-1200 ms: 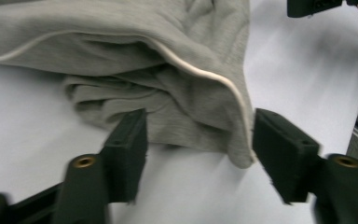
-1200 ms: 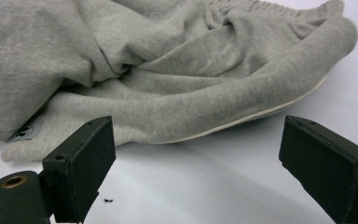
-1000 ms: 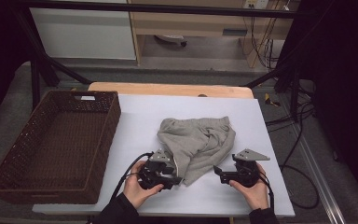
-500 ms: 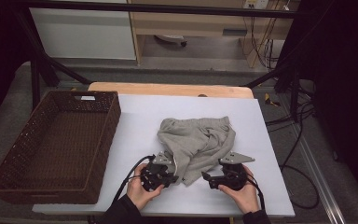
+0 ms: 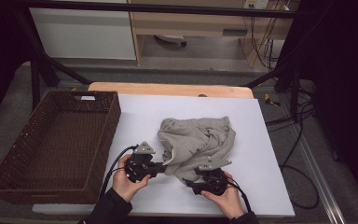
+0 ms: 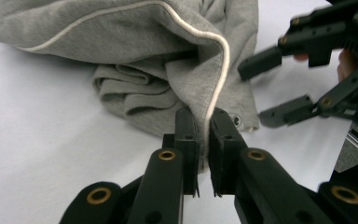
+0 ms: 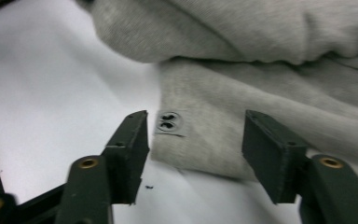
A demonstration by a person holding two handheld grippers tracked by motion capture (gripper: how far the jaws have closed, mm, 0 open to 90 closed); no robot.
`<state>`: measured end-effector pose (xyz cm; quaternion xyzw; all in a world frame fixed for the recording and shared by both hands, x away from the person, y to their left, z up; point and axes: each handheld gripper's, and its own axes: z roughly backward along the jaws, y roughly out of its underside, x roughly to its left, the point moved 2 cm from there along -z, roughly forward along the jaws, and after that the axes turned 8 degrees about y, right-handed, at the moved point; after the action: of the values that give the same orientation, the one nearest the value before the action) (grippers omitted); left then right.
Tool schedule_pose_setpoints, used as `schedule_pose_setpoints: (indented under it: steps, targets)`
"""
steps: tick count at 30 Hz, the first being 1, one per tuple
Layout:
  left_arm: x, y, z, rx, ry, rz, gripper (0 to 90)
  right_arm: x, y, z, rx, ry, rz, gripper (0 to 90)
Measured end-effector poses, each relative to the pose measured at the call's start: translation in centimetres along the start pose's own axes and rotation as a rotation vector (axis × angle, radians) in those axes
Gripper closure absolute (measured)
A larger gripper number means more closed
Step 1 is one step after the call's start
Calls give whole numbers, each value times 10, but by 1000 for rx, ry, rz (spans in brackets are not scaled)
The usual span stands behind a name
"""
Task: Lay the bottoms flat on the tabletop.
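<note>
White sheet covering the table (image 5: 135, 121), with a strip of bare wood showing at the far edge and dark floor all round. Sitting at the left of the high view is a brown wicker basket (image 5: 51, 179), right up against the sheet's left side.

Middle of the frame, slightly toward the bottom, there's a crumpled grey garment (image 5: 196, 142) with a thin white piping line running along one hem. It lies on the sheet, well apart from the basket.

Left tongs (image 6: 204, 142) are clamped on the garment: in the left gripper view the two black jaws are squeezed together on the piped hem, fabric pinched right between them. In the high view they come in at the lower centre-left (image 5: 164, 164), at the garment's near-left edge, with a person's hand wrapped round the body.

Right tongs (image 7: 195, 140) are apart, though they've just been closing in. In the right gripper view a corner of the grey cloth with a small round logo patch (image 7: 168, 121) lies between the jaws, gaps on both sides, pads not pressing on it yet. In the high view they sit at the garment's near edge, bottom centre (image 5: 189, 185).
</note>
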<state>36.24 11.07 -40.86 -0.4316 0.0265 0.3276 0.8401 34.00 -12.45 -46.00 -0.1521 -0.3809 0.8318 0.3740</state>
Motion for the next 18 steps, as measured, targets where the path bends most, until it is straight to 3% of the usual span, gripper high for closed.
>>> schedule_pose_setpoints:
  steps: [8, 10, 13, 15, 18]
  targets:
    - [4, -2, 6, -13, -5, 13, 831, 12, -1, -13, 23, 15, 49, 572]
    - [5, -2, 7, -16, -7, 18, 832, 13, -1, -13, 23, 44, 71, 640]
    - [7, -2, 8, -19, -7, 27, 831, 14, -1, -13, 19, 45, 86, 752]
    - [7, -2, 10, -23, -7, 32, 832, 13, -1, -12, 25, 30, 85, 850]
    - [8, -3, 15, -39, -7, 41, 832, 6, -1, -4, 56, 3, 68, 868]
